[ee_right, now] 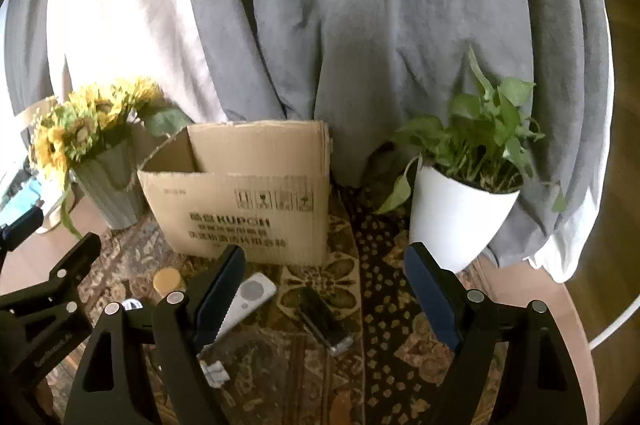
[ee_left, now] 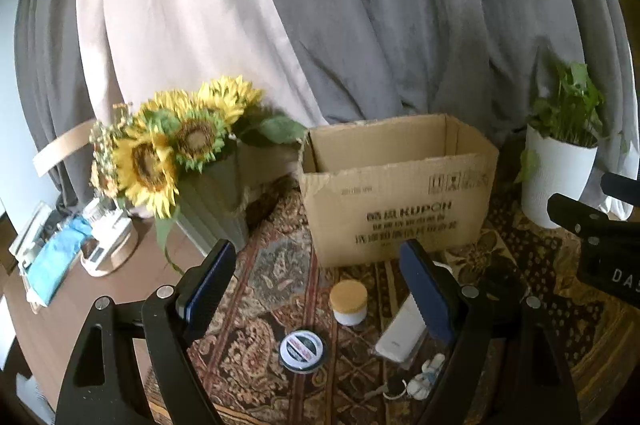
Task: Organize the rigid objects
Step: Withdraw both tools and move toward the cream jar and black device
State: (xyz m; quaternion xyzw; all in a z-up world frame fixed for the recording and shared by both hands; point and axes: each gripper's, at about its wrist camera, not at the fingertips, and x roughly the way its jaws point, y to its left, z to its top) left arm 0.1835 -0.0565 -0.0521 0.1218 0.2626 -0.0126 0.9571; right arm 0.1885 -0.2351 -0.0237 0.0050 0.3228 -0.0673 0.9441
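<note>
An open cardboard box (ee_left: 394, 193) stands at the back of a patterned cloth; it also shows in the right wrist view (ee_right: 244, 201). In front of it lie a white jar with a tan lid (ee_left: 349, 301), a round black tin (ee_left: 303, 345), a white remote (ee_left: 402, 331) and a set of keys (ee_left: 416, 383). The right wrist view shows the remote (ee_right: 246, 299), the jar lid (ee_right: 167, 280) and a dark clip-like object (ee_right: 322, 321). My left gripper (ee_left: 316, 289) is open and empty above the items. My right gripper (ee_right: 326, 289) is open and empty above the dark object.
A sunflower vase (ee_left: 216, 201) stands left of the box, a white potted plant (ee_right: 456, 213) to its right. Grey and pale curtains (ee_left: 320, 25) hang behind. Clutter (ee_left: 72, 249) lies on the wooden table at the left.
</note>
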